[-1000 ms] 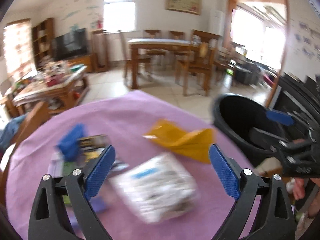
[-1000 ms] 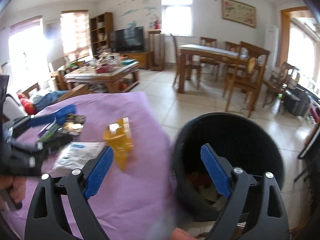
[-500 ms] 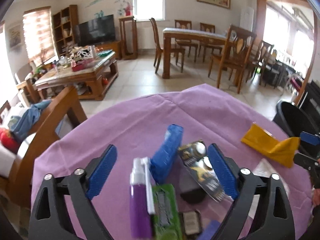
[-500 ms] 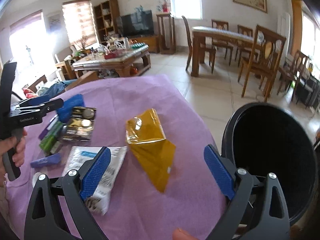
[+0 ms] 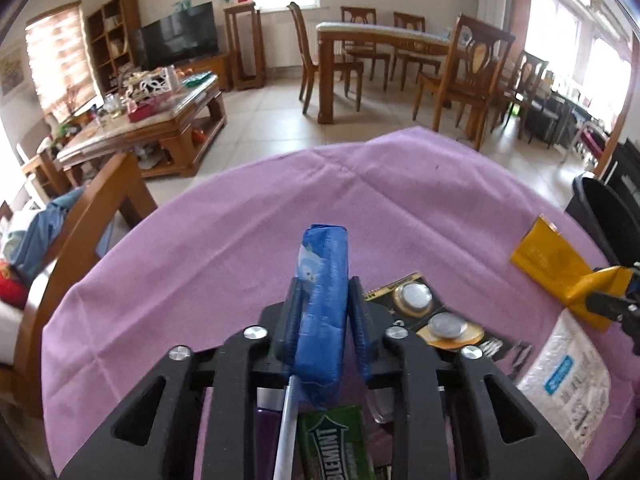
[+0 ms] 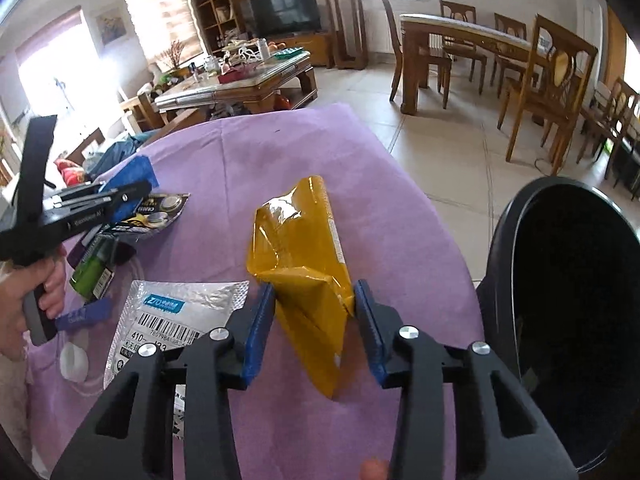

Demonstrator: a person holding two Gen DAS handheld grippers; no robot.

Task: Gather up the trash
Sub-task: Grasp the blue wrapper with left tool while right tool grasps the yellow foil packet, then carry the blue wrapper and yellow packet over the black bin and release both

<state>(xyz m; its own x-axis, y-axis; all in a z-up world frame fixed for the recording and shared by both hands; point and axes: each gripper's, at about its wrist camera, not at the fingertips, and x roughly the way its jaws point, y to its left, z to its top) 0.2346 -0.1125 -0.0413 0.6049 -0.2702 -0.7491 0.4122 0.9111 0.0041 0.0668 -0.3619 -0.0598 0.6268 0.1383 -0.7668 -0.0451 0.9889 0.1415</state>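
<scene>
Now I am closing my left gripper [image 5: 323, 312] fingers on a blue packet [image 5: 323, 300] between them, and my right gripper [image 6: 315, 320] fingers on a yellow wrapper [image 6: 304, 264], both over the purple counter [image 6: 280, 152].

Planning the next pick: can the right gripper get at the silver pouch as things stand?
Probably not yet: the right gripper is closing on the yellow wrapper. The silver pouch lies uncovered just beside it.

A purple-clothed tabletop [image 6: 288, 168] carries a yellow wrapper [image 6: 304, 264], silver pouch [image 6: 176, 320], battery card [image 6: 160, 212], green gum pack [image 6: 90, 268] and blue packet [image 5: 322, 304].
</scene>
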